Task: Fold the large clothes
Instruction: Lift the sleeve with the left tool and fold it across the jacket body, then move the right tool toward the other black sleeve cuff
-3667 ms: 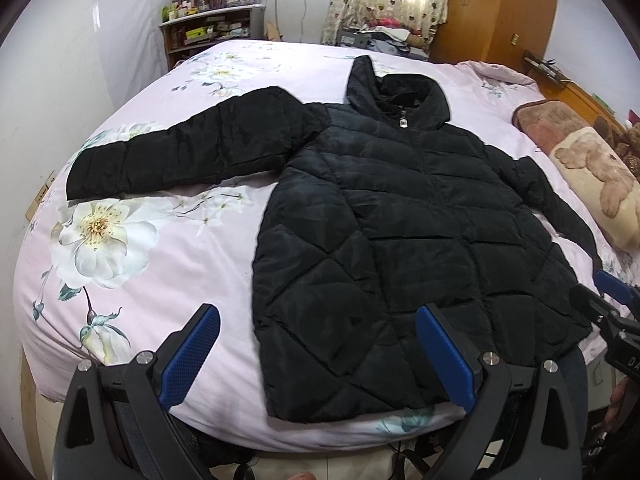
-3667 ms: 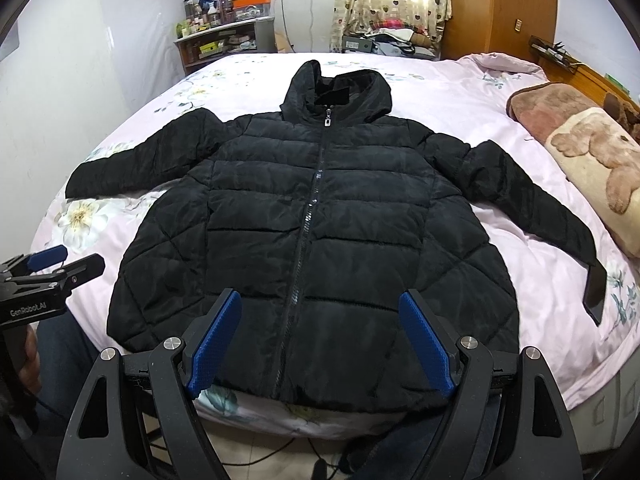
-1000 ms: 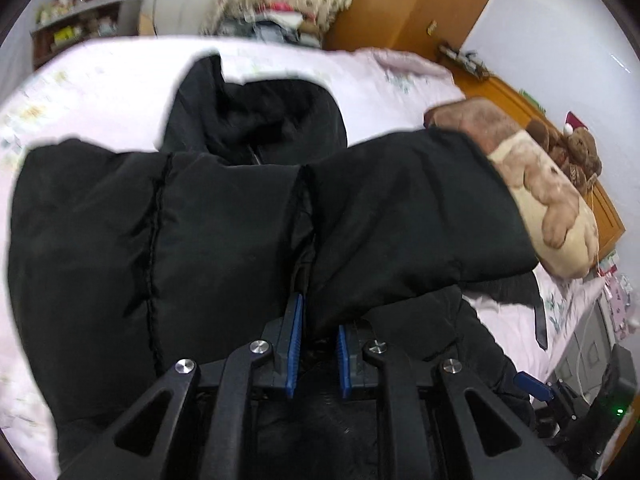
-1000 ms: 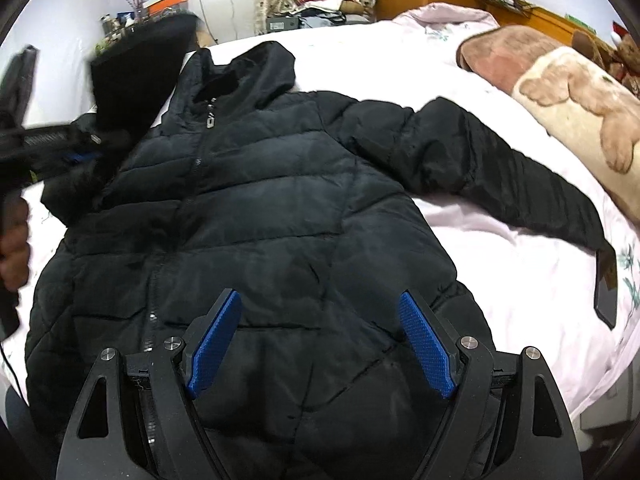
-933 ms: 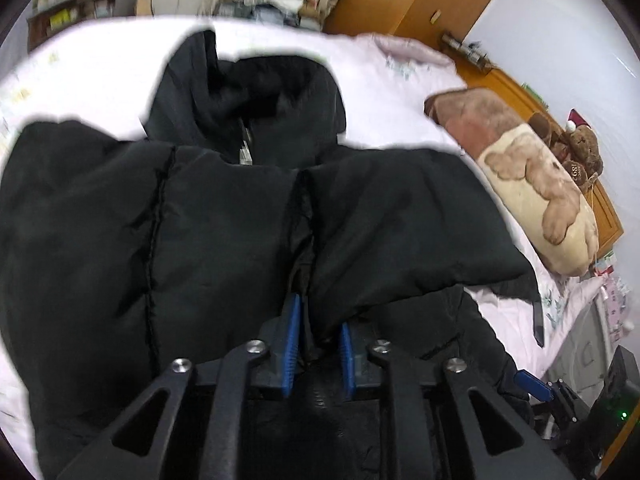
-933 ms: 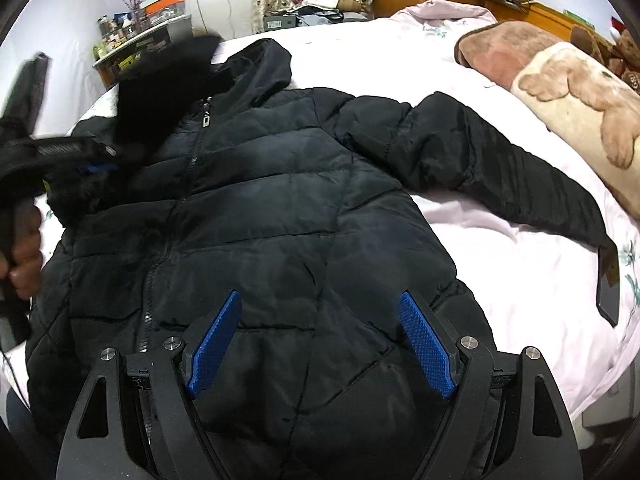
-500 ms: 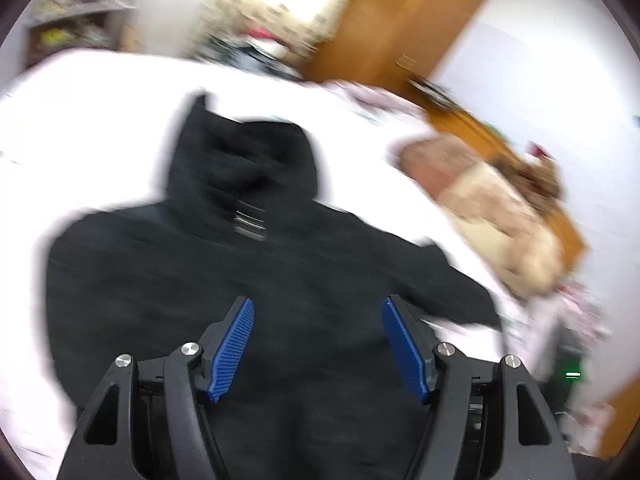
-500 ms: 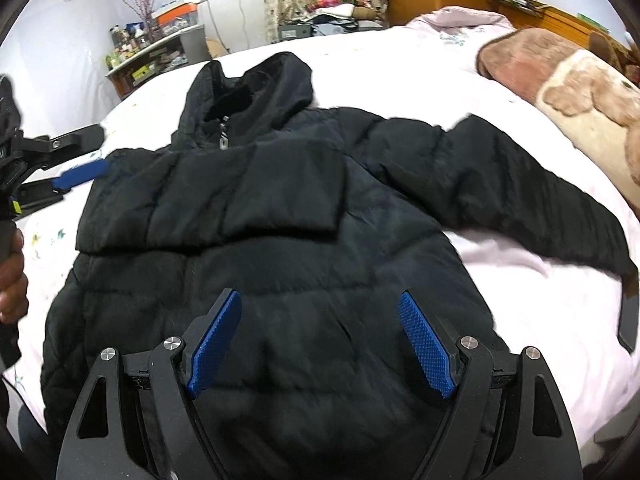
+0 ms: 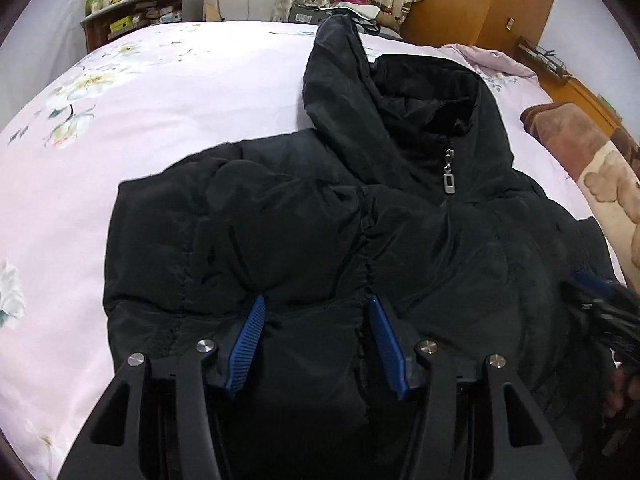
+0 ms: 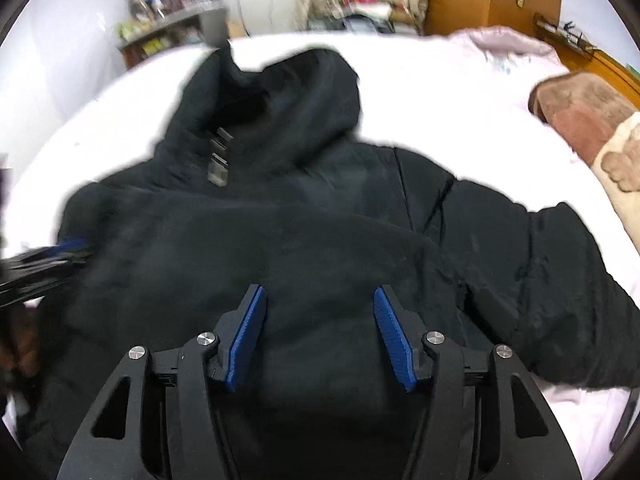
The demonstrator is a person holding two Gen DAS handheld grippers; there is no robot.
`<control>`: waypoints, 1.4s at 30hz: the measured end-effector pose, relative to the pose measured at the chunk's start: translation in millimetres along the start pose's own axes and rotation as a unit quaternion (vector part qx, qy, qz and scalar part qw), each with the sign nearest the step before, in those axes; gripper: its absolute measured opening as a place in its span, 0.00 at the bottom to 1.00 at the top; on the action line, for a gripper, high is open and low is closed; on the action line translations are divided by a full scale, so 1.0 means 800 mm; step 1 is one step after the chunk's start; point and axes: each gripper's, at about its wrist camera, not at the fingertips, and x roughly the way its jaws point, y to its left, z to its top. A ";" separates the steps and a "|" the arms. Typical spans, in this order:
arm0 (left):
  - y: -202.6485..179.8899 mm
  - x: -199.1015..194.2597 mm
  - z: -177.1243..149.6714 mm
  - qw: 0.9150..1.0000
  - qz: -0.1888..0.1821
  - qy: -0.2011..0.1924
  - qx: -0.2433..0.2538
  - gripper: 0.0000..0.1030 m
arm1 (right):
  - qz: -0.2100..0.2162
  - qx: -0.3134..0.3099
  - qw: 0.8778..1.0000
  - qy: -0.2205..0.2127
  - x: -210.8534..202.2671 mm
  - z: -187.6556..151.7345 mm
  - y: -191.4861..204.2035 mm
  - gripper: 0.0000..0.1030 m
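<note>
A black hooded puffer jacket [image 9: 320, 220] lies front up on the bed. Its left sleeve [image 9: 208, 216] is folded across the chest. My left gripper [image 9: 316, 312] is open and empty, its fingers low over the folded sleeve. In the right wrist view the jacket [image 10: 320, 232] fills the middle and its right sleeve [image 10: 560, 264] still stretches out to the right. My right gripper [image 10: 318, 300] is open and empty just above the chest. Each gripper shows blurred at the edge of the other's view.
The bed has a pink floral sheet [image 9: 140, 112]. A brown and cream bear-print pillow [image 9: 592, 160] lies at the right edge. A cluttered shelf [image 9: 136, 12] and a wooden wardrobe [image 9: 480, 4] stand beyond the bed.
My left gripper let go of the left sleeve, which now lies folded across the chest, and opened. My right gripper moved forward over the jacket, still open.
</note>
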 end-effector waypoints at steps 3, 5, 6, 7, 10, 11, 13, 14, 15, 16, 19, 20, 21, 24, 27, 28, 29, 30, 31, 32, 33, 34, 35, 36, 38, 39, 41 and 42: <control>0.002 0.005 -0.010 1.000 0.002 -0.011 0.009 0.55 | -0.001 -0.002 1.000 0.014 0.036 -0.007 -0.010 0.55; 0.000 0.013 -0.013 1.000 0.013 -0.011 0.018 0.55 | 0.000 0.002 1.000 0.015 0.047 -0.011 -0.011 0.56; -0.002 0.013 -0.010 1.000 0.017 -0.006 0.021 0.54 | 0.000 0.006 1.000 0.017 0.048 -0.010 -0.012 0.56; -0.004 0.008 -0.005 0.999 0.019 0.001 0.026 0.54 | 0.000 0.010 1.000 0.020 0.046 -0.008 -0.012 0.56; -0.003 -0.026 0.007 0.999 0.009 -0.016 0.036 0.50 | 0.004 0.024 1.000 0.009 0.013 0.000 -0.019 0.56; 0.003 -0.042 0.009 0.999 0.007 -0.031 0.033 0.50 | 0.008 0.029 1.000 0.000 0.001 -0.001 -0.023 0.56; 0.019 -0.060 0.007 0.998 0.018 -0.050 0.024 0.50 | 0.015 0.040 0.999 -0.016 -0.021 -0.011 -0.032 0.56; 0.028 -0.060 0.004 0.998 0.026 -0.047 0.019 0.50 | 0.015 0.041 0.999 -0.016 -0.023 -0.016 -0.034 0.56; 0.037 -0.051 -0.001 0.999 0.034 -0.031 0.011 0.50 | 0.013 0.040 0.999 -0.010 -0.022 -0.024 -0.035 0.56; 0.045 -0.037 -0.007 0.999 0.035 -0.010 0.003 0.50 | 0.011 0.036 0.999 0.004 -0.014 -0.031 -0.036 0.56; 0.045 -0.020 -0.018 0.999 0.037 -0.006 0.017 0.50 | 0.004 0.019 0.999 0.032 0.013 -0.049 -0.037 0.56; 0.044 -0.021 -0.017 0.999 0.041 -0.006 0.015 0.50 | 0.004 0.018 0.999 0.032 0.015 -0.049 -0.037 0.56; 0.045 -0.024 -0.015 0.999 0.042 -0.003 0.008 0.50 | 0.003 0.022 0.999 0.034 0.012 -0.046 -0.038 0.56; 0.041 -0.042 -0.013 0.999 0.039 0.003 0.000 0.49 | -0.005 0.023 0.999 0.032 -0.007 -0.041 -0.035 0.56; 0.032 -0.077 -0.025 1.000 0.030 -0.005 0.009 0.49 | -0.005 0.025 1.000 0.011 -0.049 -0.050 -0.034 0.56; 0.028 -0.092 -0.031 1.000 0.025 -0.009 0.011 0.49 | -0.006 0.026 1.000 0.004 -0.062 -0.056 -0.032 0.56; 0.020 -0.105 -0.037 1.000 0.020 -0.014 0.013 0.49 | -0.007 0.028 1.000 -0.003 -0.077 -0.062 -0.031 0.56; 0.015 -0.119 -0.045 1.000 0.015 -0.020 0.014 0.49 | -0.007 0.030 0.999 -0.011 -0.094 -0.067 -0.030 0.56; 0.010 -0.136 -0.053 1.000 0.009 -0.025 0.015 0.49 | -0.009 0.030 0.999 -0.018 -0.107 -0.071 -0.029 0.56; 0.001 -0.147 -0.059 0.999 0.004 -0.029 0.016 0.49 | -0.012 0.028 0.999 -0.027 -0.125 -0.078 -0.026 0.56; -0.005 -0.162 -0.066 0.999 -0.001 -0.034 0.018 0.49 | -0.014 0.027 0.999 -0.033 -0.138 -0.082 -0.024 0.56; -0.012 -0.177 -0.074 0.999 -0.004 -0.040 0.021 0.49 | -0.014 0.026 0.999 -0.038 -0.151 -0.087 -0.024 0.56; -0.018 -0.192 -0.083 0.999 -0.008 -0.044 0.025 0.49 | -0.015 0.026 0.999 -0.045 -0.167 -0.094 -0.022 0.56; -0.025 -0.204 -0.090 0.998 -0.010 -0.048 0.028 0.49 | -0.016 0.025 0.998 -0.050 -0.180 -0.099 -0.020 0.56; -0.039 -0.228 -0.105 0.998 -0.015 -0.053 0.034 0.49 | -0.017 0.025 0.998 -0.060 -0.203 -0.108 -0.017 0.56; -0.046 -0.240 -0.112 0.998 -0.018 -0.054 0.035 0.49 | -0.016 0.025 0.998 -0.063 -0.214 -0.114 -0.016 0.56; -0.059 -0.258 -0.122 0.997 -0.025 -0.058 0.033 0.49 | -0.022 0.025 0.997 -0.073 -0.238 -0.126 -0.014 0.56; -0.066 -0.267 -0.128 0.997 -0.028 -0.060 0.034 0.49 | -0.026 0.024 0.996 -0.077 -0.249 -0.132 -0.013 0.56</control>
